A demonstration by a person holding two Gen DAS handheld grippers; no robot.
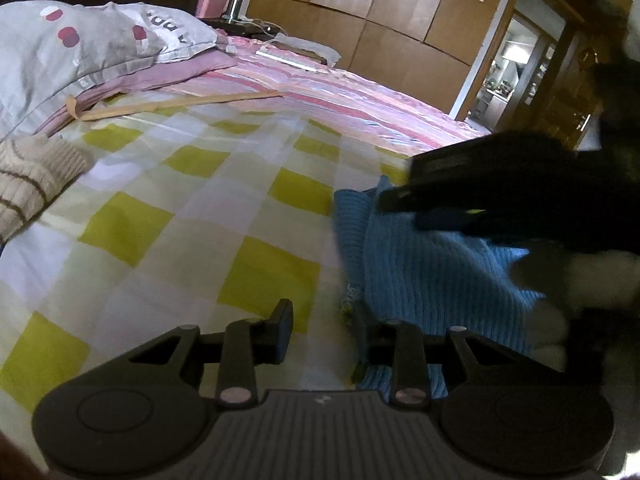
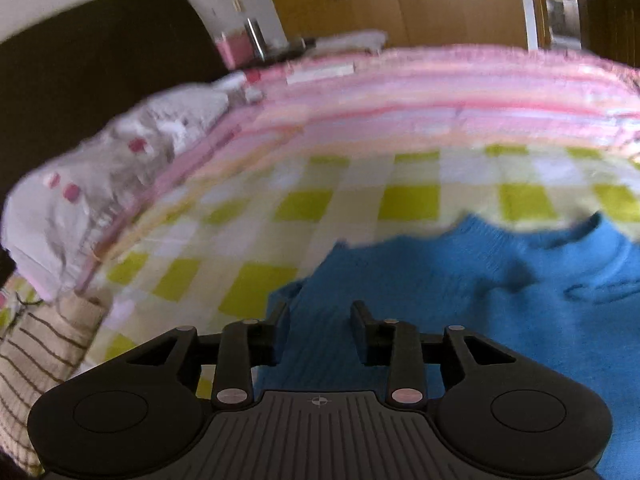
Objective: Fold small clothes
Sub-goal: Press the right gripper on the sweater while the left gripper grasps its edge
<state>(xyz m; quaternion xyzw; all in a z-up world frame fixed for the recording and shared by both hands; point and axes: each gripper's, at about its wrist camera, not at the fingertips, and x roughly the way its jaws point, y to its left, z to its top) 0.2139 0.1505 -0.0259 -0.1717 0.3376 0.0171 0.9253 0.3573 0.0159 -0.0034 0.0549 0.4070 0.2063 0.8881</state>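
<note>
A ribbed blue knit sweater (image 2: 500, 300) lies rumpled on the yellow-and-white checked cotton bedsheet (image 1: 192, 208). The left gripper (image 1: 320, 330) stands apart (its right finger possibly touching the knit's edge). The right gripper (image 2: 318, 330) hangs apart above it, gripping nothing.

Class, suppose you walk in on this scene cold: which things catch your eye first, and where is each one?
The blue sweater stands out most, spread on the yellow-checked sheet right under both claws. Next comes the beige striped knit at the bed's left edge. Behind them lies the grey pillow with red dots, at the head of the bed.
</note>
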